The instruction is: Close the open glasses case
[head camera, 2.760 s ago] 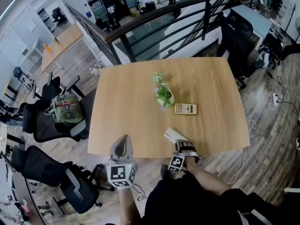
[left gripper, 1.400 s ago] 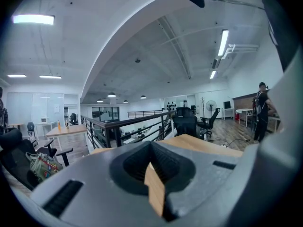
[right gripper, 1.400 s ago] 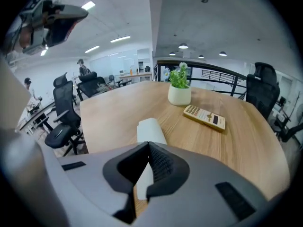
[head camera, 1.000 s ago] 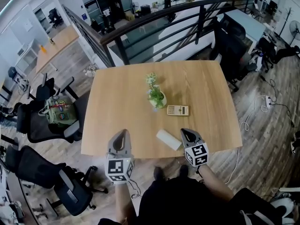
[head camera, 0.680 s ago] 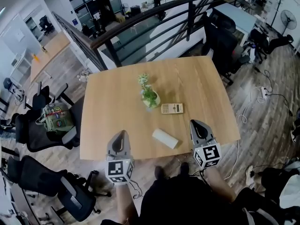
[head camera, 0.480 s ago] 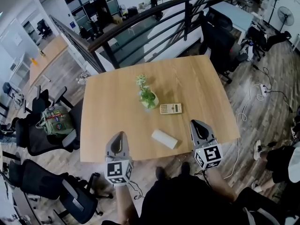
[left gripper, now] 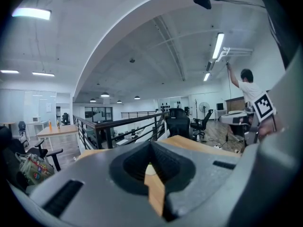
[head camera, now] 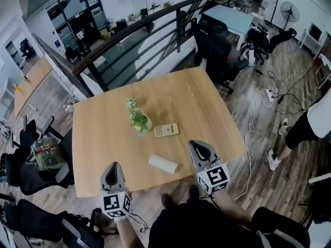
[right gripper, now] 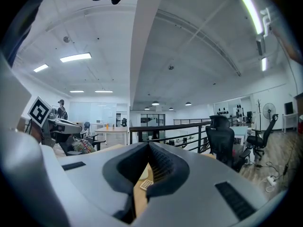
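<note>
1. Glasses case (head camera: pixel 163 164) first: it's a white oblong lying flat on the wooden table (head camera: pixel 103 138), in the lower middle of the head view, close to the table's near edge. From up there it reads as one closed lump. It's too small to make out the seam.
2. The left gripper (head camera: pixel 111 168) sits at the lower left of the head view, with its tip just over the table's near edge. It's well to the left of the case and not touching it. In the left gripper view its jaws are pressed together with nothing held. Only a thin wedge of tabletop shows through the slit.
3. The right gripper (head camera: pixel 198 149) is right of centre in the head view, tip over the table, near the case on its right but clearly apart from it. Its jaws are also together and empty.
4. A calculator (head camera: pixel 166 130) lies just above the case in the frame, near the middle of the table. A bit of it peeks through the slit in the right gripper view. A small plant (head camera: pixel 138 122) in a white pot stands just left of the calculator.
5. A black railing (head camera: pixel 129 40) runs across the upper part of the frame beyond the table, with a black office chair (head camera: pixel 220 53) at the table's upper right corner. A person (head camera: pixel 310 128) stands at the right edge, on the wood floor.
</note>
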`<state>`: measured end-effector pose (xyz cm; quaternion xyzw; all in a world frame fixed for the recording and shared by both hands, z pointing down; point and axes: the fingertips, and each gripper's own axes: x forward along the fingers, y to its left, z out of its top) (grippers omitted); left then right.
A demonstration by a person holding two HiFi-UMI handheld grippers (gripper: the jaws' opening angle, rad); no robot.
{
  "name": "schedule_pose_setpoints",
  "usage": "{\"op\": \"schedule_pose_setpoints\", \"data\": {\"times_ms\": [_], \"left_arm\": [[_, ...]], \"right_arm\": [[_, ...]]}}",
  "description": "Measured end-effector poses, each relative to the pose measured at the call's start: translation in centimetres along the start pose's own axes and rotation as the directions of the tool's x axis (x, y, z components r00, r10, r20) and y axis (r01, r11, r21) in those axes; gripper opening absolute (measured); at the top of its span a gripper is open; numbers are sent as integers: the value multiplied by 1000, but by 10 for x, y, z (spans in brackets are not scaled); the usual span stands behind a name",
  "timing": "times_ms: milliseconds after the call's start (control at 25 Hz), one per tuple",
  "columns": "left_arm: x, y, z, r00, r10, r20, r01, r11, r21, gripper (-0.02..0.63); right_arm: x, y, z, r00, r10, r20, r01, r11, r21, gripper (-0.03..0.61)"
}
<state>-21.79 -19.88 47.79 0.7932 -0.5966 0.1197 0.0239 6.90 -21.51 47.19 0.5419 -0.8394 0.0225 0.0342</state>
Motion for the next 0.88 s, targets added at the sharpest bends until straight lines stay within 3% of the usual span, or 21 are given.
{"op": "schedule_pose_setpoints", "data": {"times_ms": [600,880], "left_arm": [[21,-15,0,999,-50,-4,50,999,-8,0],[-1,-4,-14,999,-15,-40,14,1000,-22,0]], "right_arm": [[-6,-17,7,999,-30,12,29,999,23,15],[-10,5,4,1000,6,3,-7,999,49,15]]}}
